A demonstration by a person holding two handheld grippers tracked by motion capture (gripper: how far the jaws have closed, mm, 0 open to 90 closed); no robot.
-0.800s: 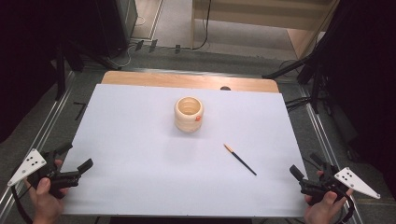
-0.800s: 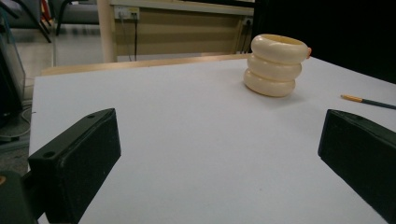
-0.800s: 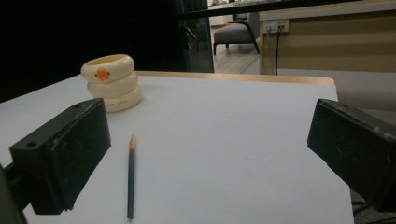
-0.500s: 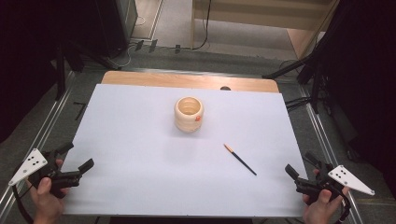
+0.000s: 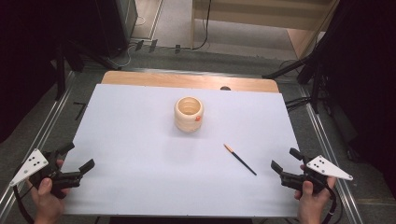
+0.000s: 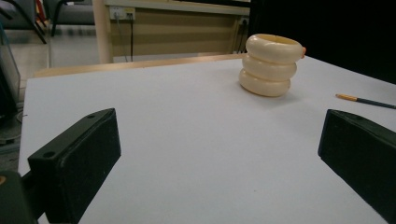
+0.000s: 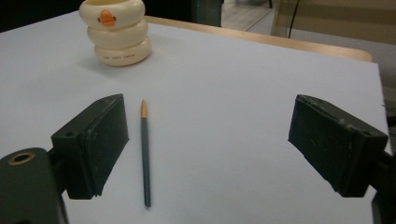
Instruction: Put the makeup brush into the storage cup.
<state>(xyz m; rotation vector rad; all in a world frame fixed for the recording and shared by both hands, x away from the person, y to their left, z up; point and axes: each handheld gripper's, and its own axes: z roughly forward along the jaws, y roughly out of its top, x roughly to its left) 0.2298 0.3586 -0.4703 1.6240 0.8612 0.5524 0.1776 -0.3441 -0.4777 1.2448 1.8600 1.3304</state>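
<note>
One pencil (image 7: pixel 145 158) lies between the right gripper's (image 7: pixel 212 144) spread jaws.

One pencil (image 5: pixel 240 159), one ringed holder (image 5: pixel 189 114).

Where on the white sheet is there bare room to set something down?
Most of the white sheet is bare: the whole left half between the left gripper and the cream holder, and the far corners. Tightest spot: around the pencil, near the right gripper.

The pencil (image 5: pixel 240 159) lies on the table (image 5: pixel 140 140), right of and nearer than the cup (image 5: pixel 189 113).
</note>
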